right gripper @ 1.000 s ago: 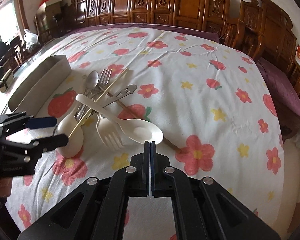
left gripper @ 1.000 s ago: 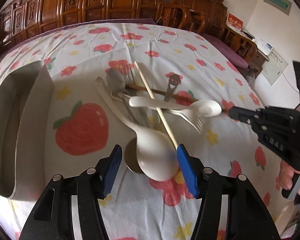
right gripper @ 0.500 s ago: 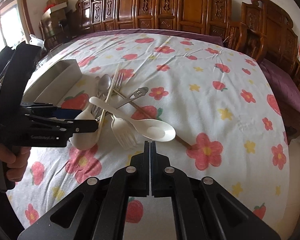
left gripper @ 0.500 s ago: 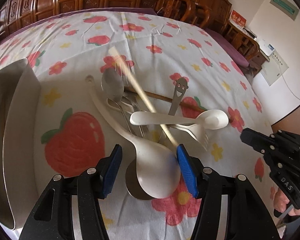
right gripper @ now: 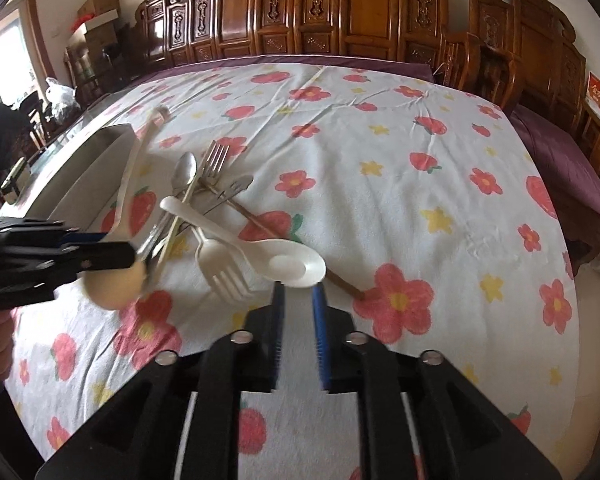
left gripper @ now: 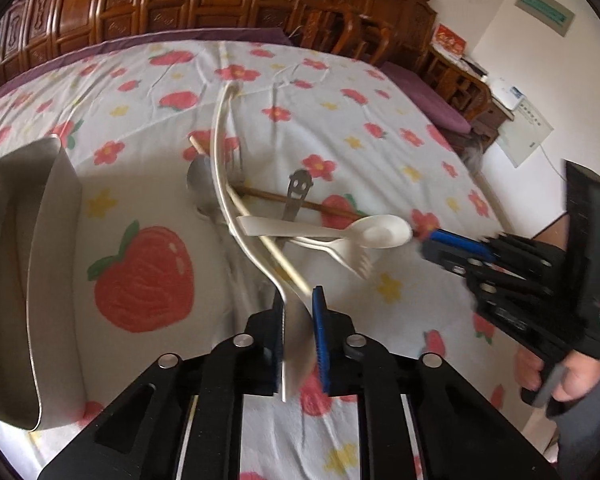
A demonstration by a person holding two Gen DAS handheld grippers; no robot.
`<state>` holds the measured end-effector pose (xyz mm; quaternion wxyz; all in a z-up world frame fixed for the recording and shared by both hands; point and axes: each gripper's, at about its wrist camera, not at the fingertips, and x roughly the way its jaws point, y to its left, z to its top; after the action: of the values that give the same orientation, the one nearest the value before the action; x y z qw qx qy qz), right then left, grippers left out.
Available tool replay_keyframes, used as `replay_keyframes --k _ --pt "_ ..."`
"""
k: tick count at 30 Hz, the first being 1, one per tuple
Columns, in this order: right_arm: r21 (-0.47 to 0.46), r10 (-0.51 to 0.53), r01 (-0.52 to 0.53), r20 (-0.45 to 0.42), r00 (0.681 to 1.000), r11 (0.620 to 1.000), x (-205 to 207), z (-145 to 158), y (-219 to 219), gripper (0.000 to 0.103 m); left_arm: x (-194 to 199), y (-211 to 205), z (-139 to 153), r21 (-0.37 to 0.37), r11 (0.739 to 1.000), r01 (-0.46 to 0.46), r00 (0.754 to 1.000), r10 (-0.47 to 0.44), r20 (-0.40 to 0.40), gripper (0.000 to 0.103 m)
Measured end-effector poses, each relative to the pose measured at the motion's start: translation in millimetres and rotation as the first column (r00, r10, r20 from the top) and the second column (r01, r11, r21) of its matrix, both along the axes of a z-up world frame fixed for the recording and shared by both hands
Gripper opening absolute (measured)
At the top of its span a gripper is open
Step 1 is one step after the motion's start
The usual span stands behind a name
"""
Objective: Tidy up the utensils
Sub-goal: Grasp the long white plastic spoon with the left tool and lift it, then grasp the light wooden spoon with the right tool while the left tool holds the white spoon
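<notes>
My left gripper (left gripper: pixel 298 304) is shut on the bowl of a large cream ladle (left gripper: pixel 224 152), lifted and tilted, with its long handle pointing away; it also shows in the right wrist view (right gripper: pixel 114 284). A pile of utensils lies on the cloth: a small cream spoon (right gripper: pixel 288 260), a cream fork (right gripper: pixel 220 264), metal forks (right gripper: pixel 214 160), a metal spoon (right gripper: pixel 184 170), chopsticks (left gripper: pixel 284 264) and a smiley-handled utensil (left gripper: pixel 298 192). My right gripper (right gripper: pixel 298 294) is open a little, its tips just in front of the small cream spoon's bowl.
A metal tray (left gripper: pixel 56 240) stands on the left of the floral tablecloth (right gripper: pixel 380 184). Carved wooden chairs (right gripper: pixel 340 12) line the table's far edge. The table's right edge drops to a purple seat cushion (right gripper: pixel 560 160).
My left gripper has shut on the large ladle's bowl and lifted it off the pile. My right gripper has opened a little and moved up to the small cream spoon.
</notes>
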<state>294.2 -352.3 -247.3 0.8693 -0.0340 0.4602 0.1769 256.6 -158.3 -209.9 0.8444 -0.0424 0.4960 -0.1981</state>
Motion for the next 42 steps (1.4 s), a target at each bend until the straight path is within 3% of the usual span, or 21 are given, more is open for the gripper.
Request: replay_keyframes --k 5,15,22,33,35,37,39,42 --pt "0.000 -0.003 0.003 -0.006 1.000 1.000 9.4 -2.3 6.3 0.025 -7.6 4.0 15.3 0.014 1.000 0.016 0.999 -0.016 0.038 0.008" --pt "-0.003 0.107 -0.107 -0.009 0.994 0.994 17.6 5.1 63.6 0.034 -13.4 32.7 25.4 0.007 1.000 0.018 0.999 -0.018 0.041 0.008" --pt "-0.066 0.162 -0.164 -0.040 0.986 0.984 29.4 -0.8 102.5 0.036 -21.6 56.2 24.0 0.017 1.000 0.013 0.999 -0.013 0.046 0.008" --pt "-0.142 0.169 -0.181 -0.095 0.981 0.973 45.5 -8.8 119.2 0.036 -36.8 76.9 28.5 -0.009 0.999 0.034 0.997 -0.033 0.064 0.008" --pt "-0.134 0.145 -0.158 -0.103 0.984 0.978 49.5 -8.3 116.8 0.032 -37.9 77.9 28.4 -0.014 0.999 0.038 0.997 -0.037 0.067 0.008" --pt "-0.124 0.118 -0.131 -0.106 0.987 0.984 53.3 -6.7 113.4 0.012 -38.3 79.4 28.1 -0.018 0.999 0.040 0.997 -0.039 0.066 0.008" --pt "-0.107 0.106 -0.118 -0.118 0.987 0.987 55.8 -5.5 110.4 0.001 -39.3 80.4 29.0 -0.020 0.999 0.042 0.997 -0.041 0.069 0.008" --pt "-0.110 0.115 -0.128 -0.115 0.987 0.986 56.2 -4.6 109.6 0.000 -40.6 82.5 31.3 -0.026 0.999 0.042 0.996 -0.040 0.075 0.008"
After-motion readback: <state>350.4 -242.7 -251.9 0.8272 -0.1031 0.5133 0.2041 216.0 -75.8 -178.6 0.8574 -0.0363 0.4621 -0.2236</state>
